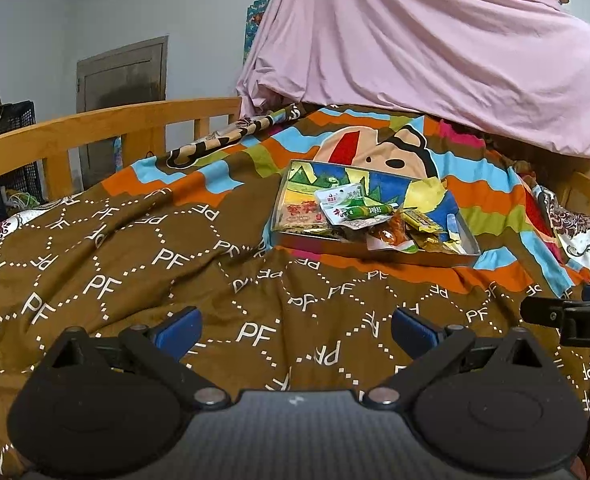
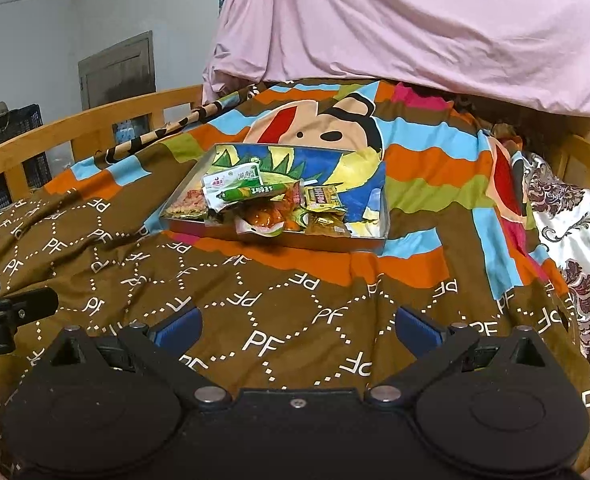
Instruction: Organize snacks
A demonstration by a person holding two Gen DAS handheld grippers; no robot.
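Up close, the left gripper stood with its blue fingers spread wide and nothing between them, poised over the brown quilt printed with white "PF" letters. Likewise the right gripper held its jaws far apart and empty above the same cloth; its black body also showed at the right edge of the left wrist view.

Further out, well apart from both claws, a shallow box sat on the quilt where the brown pattern met the bright orange, blue and green stripes. Its inside bore a colourful printed picture. A pile of snack packets lay inside it, heaped toward the near wall: a green tube-shaped packet rested on top across a white-and-green pouch, an orange packet lay at the front, and yellow packets sat to the right. A flat reddish packet filled the left part of the box.

Beyond the box, a pink sheet draped down over the far side of the bed. A wooden bed rail ran along the left, with a dark door in the wall behind it.
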